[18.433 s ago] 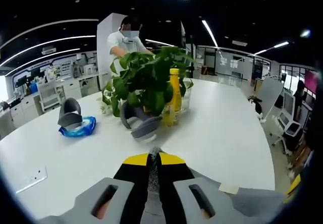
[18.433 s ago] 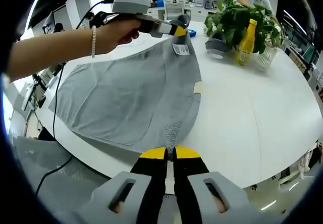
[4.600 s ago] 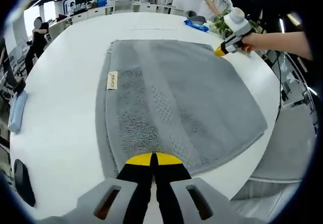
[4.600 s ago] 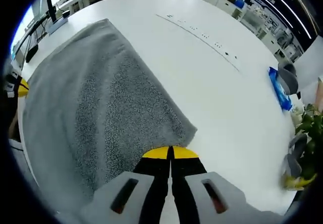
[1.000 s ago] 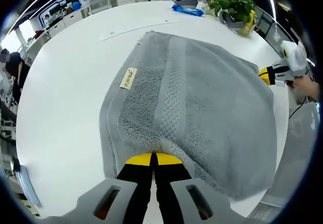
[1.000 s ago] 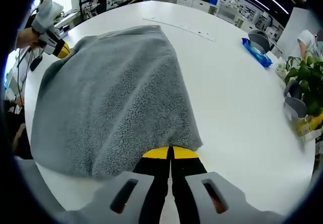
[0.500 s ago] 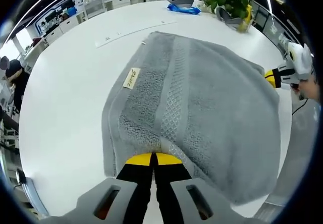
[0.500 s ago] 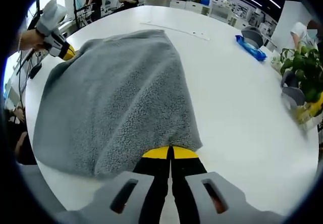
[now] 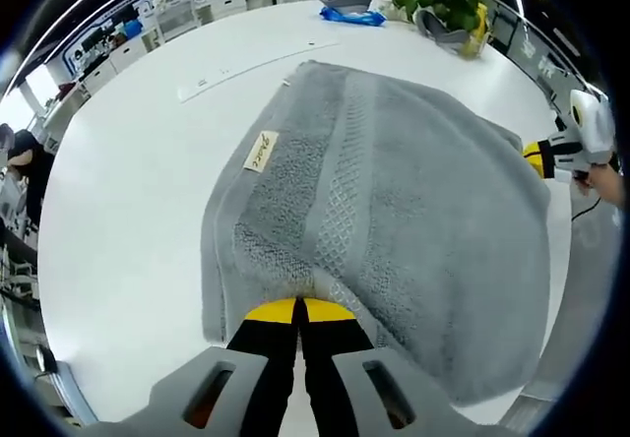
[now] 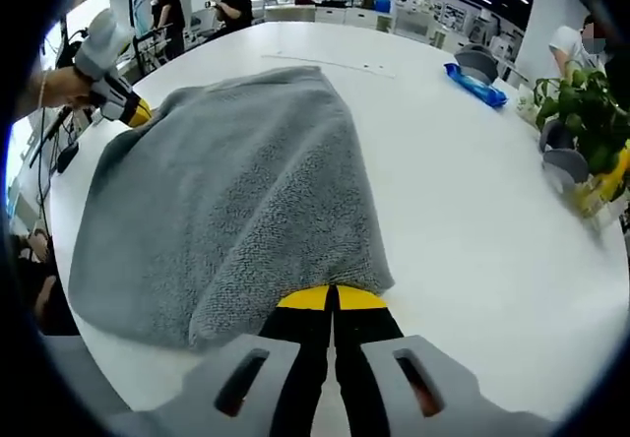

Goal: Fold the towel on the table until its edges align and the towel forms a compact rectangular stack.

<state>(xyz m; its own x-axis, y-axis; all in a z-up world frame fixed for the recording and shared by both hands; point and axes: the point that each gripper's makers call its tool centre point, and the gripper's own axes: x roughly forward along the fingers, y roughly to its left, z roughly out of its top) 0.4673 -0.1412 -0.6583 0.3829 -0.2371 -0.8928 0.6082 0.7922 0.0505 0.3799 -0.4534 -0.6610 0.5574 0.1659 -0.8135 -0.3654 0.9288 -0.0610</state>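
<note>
Towel of grey terry cloth (image 9: 394, 201), with a woven band and a small cream label (image 9: 259, 151), lies part-folded and humped across a round white table (image 9: 118, 181), its near side hanging past the table's rim. At left, the left gripper (image 9: 295, 311) has its yellow-tipped jaws pinched on one towel corner. At right, the right gripper (image 10: 330, 299) clamps the opposite corner in the same way. Beyond, on the table, stand a leafy green potted plant (image 10: 581, 102) and a yellow bottle (image 10: 615, 186). Carrying both corners across level, at matching pace, should land the edges flush; uneven tension would likely skew the fold.
</note>
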